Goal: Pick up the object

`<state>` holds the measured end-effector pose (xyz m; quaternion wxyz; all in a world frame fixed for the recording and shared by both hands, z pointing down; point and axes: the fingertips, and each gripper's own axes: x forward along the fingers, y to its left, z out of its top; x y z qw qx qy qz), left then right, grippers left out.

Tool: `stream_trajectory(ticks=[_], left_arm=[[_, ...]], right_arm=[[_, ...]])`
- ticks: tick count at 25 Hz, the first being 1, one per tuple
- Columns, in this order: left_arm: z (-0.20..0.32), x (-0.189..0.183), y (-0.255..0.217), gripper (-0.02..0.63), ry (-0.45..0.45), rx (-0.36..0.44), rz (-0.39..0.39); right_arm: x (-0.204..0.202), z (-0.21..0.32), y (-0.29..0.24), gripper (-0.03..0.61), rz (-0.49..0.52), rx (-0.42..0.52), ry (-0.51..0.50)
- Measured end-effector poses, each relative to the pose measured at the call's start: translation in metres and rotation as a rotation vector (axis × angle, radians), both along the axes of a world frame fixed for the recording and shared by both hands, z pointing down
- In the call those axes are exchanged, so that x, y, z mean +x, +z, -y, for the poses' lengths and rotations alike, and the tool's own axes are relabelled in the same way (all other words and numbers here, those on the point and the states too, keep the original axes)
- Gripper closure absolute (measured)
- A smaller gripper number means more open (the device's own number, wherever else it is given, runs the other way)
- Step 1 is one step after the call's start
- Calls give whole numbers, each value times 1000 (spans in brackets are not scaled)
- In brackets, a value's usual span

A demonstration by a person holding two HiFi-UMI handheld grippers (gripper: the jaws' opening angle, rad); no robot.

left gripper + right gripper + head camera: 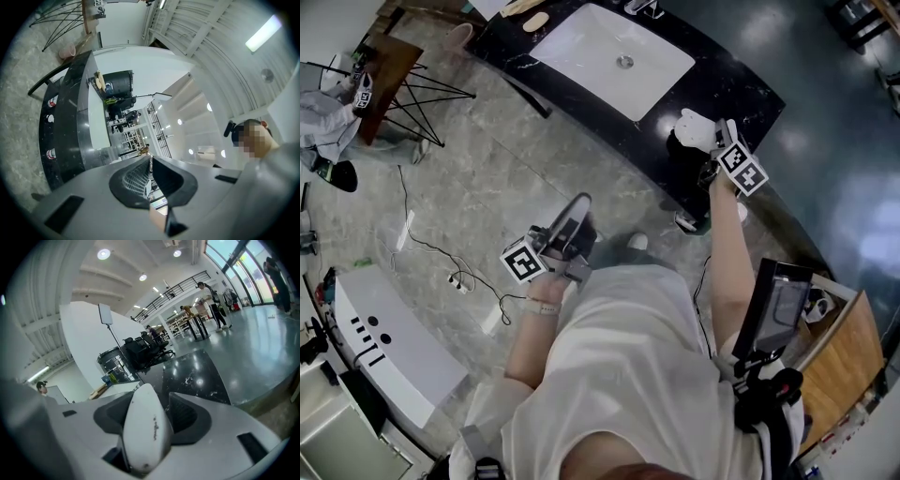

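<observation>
Your right tool [154, 392] has the smooth white oval object [145, 427] between its jaws. They stand fairly wide, and the pads appear to be pressed on its two long flanks. The object lies lengthwise along the jaws, with its rounded nose pointing out past the tips. From the head view it is over the near right corner of the black, white-veined stone table [741, 94], well apart from the white rectangular sink basin [609, 56] set into the top. You cannot tell from any view whether its underside has cleared the table yet.

Judging by this, the step in hand is the lift. The shell looks glossy and hard and curves away in every direction, so it will likely try to squirt forward out of a grip placed too near its nose. Have the ribbed dark pads sit across the fattest part, squeeze only enough to stop it sliding, and raise it straight up without rolling your wrist. The polished table would let a dropped object skate towards the edge, so lift slowly over the top, not over the grey marbled floor [487, 178].

Your left tool [150, 159] is closed tip to tip on nothing, near your waist, and has no part in this lift.
</observation>
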<state>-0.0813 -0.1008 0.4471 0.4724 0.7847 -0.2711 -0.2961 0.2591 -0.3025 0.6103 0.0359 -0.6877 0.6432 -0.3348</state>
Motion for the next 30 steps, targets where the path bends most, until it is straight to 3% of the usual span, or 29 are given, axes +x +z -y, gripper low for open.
stream_trajectory(ticks=[5, 9, 13, 18, 25, 30], left_arm=[[-7, 3, -1, 606, 12, -32, -49], [-10, 5, -5, 606, 28, -16, -40], [-7, 8, -9, 606, 37, 9, -26], [-12, 15, -12, 606, 59, -9, -54], [-7, 25, -24, 606, 89, 55, -34], [-18, 36, -39, 606, 113, 109, -29]], right_arm=[[-13, -21, 1, 339, 145, -6, -5], [-35, -36, -7, 342, 251, 17, -38], [-64, -42, -31, 342, 386, 70, -90], [-102, -61, -75, 344, 473, 134, -183], [-136, -79, -133, 344, 590, 210, -291], [-144, -114, -164, 344, 731, 230, -341]])
